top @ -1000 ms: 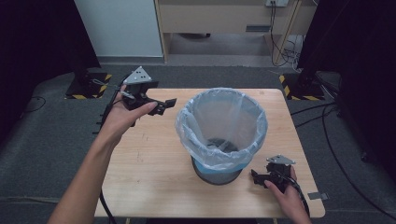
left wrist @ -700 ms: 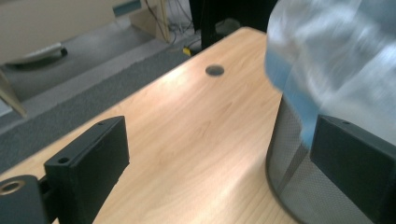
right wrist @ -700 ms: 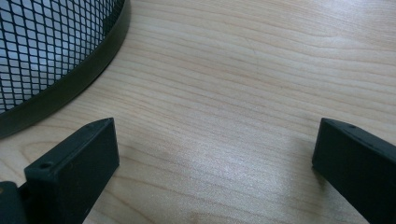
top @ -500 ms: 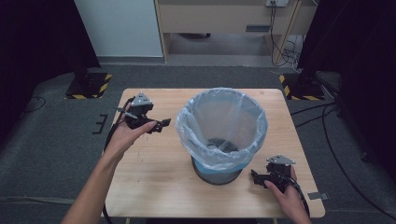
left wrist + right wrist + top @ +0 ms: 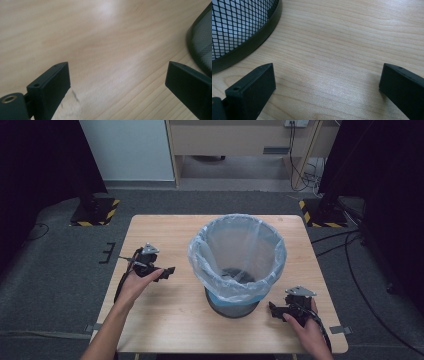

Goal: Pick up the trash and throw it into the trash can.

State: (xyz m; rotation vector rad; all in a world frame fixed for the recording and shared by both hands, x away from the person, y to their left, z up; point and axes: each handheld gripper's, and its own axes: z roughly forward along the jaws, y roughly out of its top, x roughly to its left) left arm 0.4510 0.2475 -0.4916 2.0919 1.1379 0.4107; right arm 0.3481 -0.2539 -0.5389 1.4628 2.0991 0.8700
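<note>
A black mesh waste bin lined with a pale blue plastic bag stands at the middle of the wooden table. My left gripper rests low on the table left of the bin, jaws pointing toward it. In the left gripper view it is open, bare wood between the jaws, and the bin's base shows at the right edge. My right gripper lies on the table beside the bin's base at front right. Its own view shows this gripper open over bare wood, with the bin's mesh wall at upper left.
The table's front edge runs just behind both hands. Dark carpet surrounds the table. A light wooden cabinet and a white panel stand at the back, with cables on the floor at the right and yellow-black striped feet at both sides.
My left gripper has come down and toward the front, from the table's back left to the surface left of the bin. The right gripper has stayed where it was.
</note>
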